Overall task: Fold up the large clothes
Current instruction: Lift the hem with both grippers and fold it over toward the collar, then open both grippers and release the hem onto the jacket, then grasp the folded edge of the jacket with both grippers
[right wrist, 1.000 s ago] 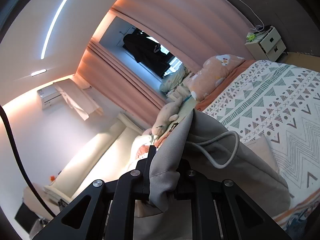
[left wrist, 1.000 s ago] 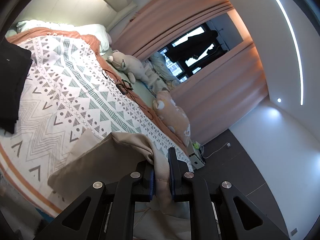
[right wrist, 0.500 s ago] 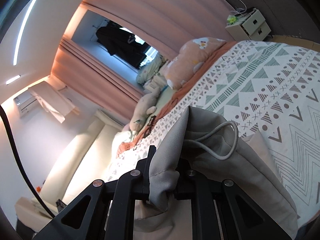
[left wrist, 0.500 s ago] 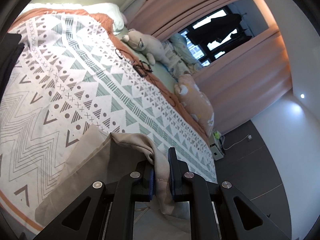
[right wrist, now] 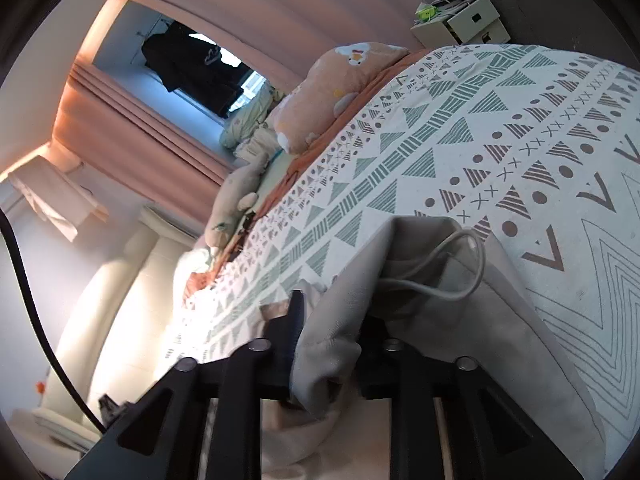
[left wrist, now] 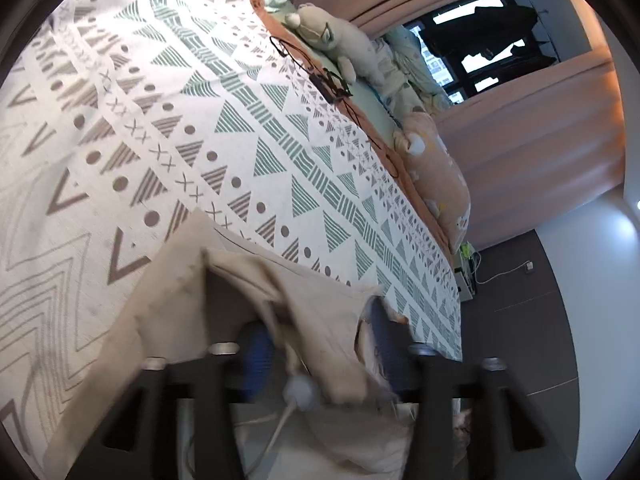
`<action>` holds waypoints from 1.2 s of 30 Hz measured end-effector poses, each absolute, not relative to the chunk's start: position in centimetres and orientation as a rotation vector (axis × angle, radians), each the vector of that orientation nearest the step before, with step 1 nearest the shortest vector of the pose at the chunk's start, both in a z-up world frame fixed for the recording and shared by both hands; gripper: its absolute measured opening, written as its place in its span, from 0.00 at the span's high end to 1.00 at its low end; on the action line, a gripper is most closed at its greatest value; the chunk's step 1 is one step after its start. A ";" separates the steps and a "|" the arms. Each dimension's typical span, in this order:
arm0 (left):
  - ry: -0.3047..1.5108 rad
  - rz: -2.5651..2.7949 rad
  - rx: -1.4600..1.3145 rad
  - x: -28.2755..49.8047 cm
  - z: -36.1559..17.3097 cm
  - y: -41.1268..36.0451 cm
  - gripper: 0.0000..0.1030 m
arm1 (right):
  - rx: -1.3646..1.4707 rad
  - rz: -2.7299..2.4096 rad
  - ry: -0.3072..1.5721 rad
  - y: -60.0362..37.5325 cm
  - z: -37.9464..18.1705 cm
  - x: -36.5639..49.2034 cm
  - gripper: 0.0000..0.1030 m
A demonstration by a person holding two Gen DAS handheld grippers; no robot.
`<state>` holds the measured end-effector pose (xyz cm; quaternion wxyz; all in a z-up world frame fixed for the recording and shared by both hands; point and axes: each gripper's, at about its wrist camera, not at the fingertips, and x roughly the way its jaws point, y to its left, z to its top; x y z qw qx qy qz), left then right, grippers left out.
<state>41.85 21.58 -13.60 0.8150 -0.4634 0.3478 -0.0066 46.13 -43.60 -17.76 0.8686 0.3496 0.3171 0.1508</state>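
Note:
A large beige garment [left wrist: 168, 304] with a pale drawstring [right wrist: 460, 280] lies bunched at the near edge of the patterned bed cover [left wrist: 200, 120]. My left gripper [left wrist: 320, 344] is just above it. Its jaws are opening wide, and a loose fold of the cloth and a cord tip [left wrist: 298, 390] sag between the blue pads [left wrist: 256, 356] without being pressed. In the right wrist view the same garment [right wrist: 500, 320] drapes over my right gripper [right wrist: 332, 328]. Those jaws are opening too, with a slack fold hanging between them. Cloth hides the right finger.
Plush toys [left wrist: 340, 40], a peach pillow [left wrist: 440, 184] and black glasses with a cord [left wrist: 328, 84] line the far side of the bed. A white nightstand [right wrist: 460, 20] stands by the pink curtains [right wrist: 180, 140]. Dark floor [left wrist: 520, 340] runs beside the bed.
Both grippers came down toward the bed with the garment. Both sets of jaws, shut on the cloth before, have spread apart, and the cloth now rests slack on the bed cover.

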 end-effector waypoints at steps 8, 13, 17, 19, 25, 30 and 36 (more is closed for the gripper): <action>0.712 0.006 -0.965 40.4 -13.6 21.4 0.23 | 0.689 0.224 0.689 -43.4 -18.3 45.2 0.39; 0.690 0.042 -0.953 37.1 -13.1 22.1 0.23 | 0.647 0.217 0.724 -42.1 -18.0 44.1 0.39; 0.678 0.090 -0.945 33.9 -13.0 23.2 0.24 | 0.608 0.232 0.743 -40.1 -17.4 43.2 0.39; 0.672 0.113 -0.946 32.1 -13.1 23.8 0.24 | 0.580 0.242 0.754 -38.7 -17.1 42.9 0.39; 0.674 0.163 -0.961 27.5 -13.7 25.4 0.24 | 0.479 0.294 0.796 -33.8 -16.6 42.2 0.39; 0.692 0.211 -0.980 24.1 -15.1 26.4 0.24 | 0.402 0.324 0.838 -30.1 -16.8 42.0 0.40; 0.739 0.249 -1.040 21.6 -18.3 27.0 0.36 | 0.337 0.327 0.898 -26.4 -17.6 42.4 0.40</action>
